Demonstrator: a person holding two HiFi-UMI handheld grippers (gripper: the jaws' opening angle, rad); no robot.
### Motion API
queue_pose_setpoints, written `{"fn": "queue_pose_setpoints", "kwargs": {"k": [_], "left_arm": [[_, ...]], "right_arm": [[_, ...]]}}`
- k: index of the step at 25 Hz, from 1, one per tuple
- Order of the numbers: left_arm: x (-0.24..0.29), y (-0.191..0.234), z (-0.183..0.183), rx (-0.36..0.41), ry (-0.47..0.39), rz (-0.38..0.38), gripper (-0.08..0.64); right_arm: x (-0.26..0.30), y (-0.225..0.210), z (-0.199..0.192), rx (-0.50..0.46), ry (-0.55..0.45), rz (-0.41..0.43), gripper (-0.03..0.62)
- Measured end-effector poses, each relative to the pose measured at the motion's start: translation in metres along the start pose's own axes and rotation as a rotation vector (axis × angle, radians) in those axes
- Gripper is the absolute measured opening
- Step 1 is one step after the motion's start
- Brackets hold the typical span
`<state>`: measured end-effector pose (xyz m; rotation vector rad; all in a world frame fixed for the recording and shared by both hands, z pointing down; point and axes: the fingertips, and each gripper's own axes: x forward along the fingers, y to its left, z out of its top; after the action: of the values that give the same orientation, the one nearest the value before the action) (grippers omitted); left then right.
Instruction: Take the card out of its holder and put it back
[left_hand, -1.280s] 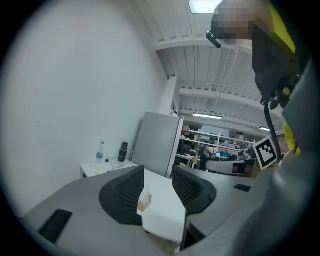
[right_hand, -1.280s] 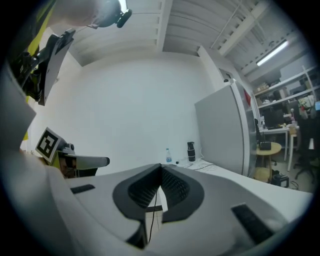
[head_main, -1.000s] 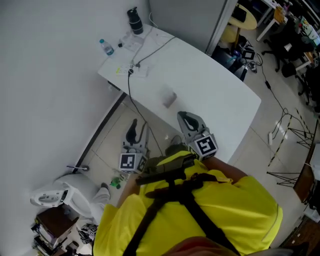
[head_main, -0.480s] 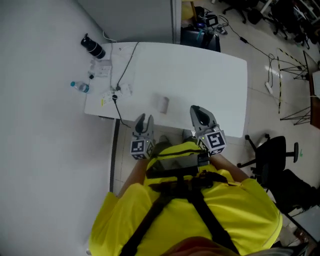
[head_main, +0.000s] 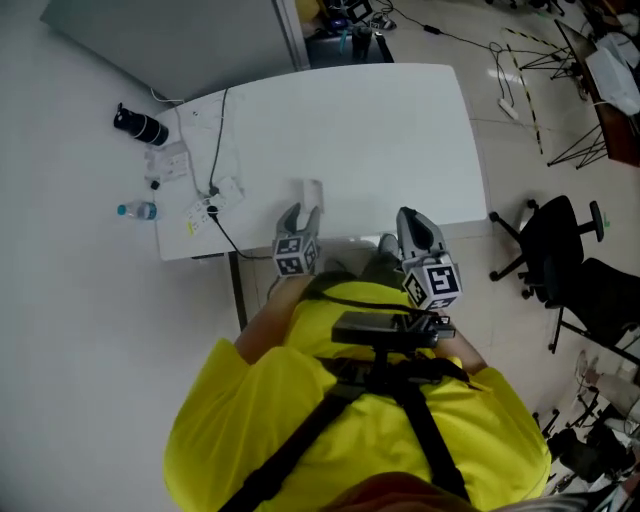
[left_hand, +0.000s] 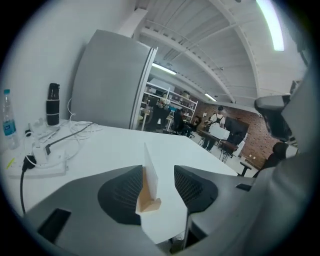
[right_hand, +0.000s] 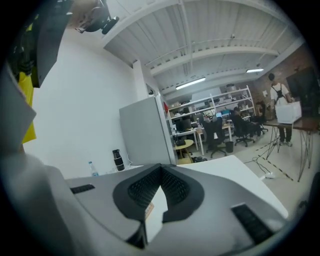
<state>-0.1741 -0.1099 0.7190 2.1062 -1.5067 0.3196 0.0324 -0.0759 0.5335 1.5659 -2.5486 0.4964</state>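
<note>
Left tool (head_main: 297, 218), jaws opening, straddles the upright card (left_hand: 150, 170) in its holder (left_hand: 148, 204) by the worktop's (head_main: 380, 120) near edge, pads clear. Removal seems about to start: close on the card, lift straight. Right tool (head_main: 411, 220) is closed, empty.

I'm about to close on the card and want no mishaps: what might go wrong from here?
The card stands nearer one pad of the left tool, whose jaws are opening around it; closing off-centre may tip the small wooden holder. The holder sits near the front edge of the table, so a nudge might push it off. The right tool is shut and off to the side, steadying nothing.
</note>
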Motion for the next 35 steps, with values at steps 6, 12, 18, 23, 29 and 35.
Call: {"fn": "queue_pose_setpoints", "kwargs": {"k": [6,12,18,23,29,35], "left_arm": [[0.025,0.011,-0.003,0.060,0.015,0.062,0.089],[0.029,0.016,0.003,0.050,-0.019,0.162,0.016],[0.016,0.011,0.014,0.054,-0.052,0.198,0.012],[-0.007,0.005,0.049,0.054,-0.110,0.190,0.012],[-0.061,-0.019,0.130,0.087,-0.240,0.128,0.012],[-0.136,-0.059,0.238,0.144,-0.489,0.025,0.012]], "right_arm": [[-0.027,-0.004,-0.007,-0.004,0.033,-0.039,0.002],[-0.035,-0.002,0.007,-0.036,0.012,-0.046,0.002],[-0.039,-0.006,0.006,-0.050,0.015,-0.025,0.002],[-0.029,-0.013,0.012,-0.042,-0.011,-0.022,0.002],[-0.013,-0.013,0.026,-0.037,-0.053,-0.005,0.002],[0.000,-0.010,0.039,-0.043,-0.080,0.010,0.002]]}}
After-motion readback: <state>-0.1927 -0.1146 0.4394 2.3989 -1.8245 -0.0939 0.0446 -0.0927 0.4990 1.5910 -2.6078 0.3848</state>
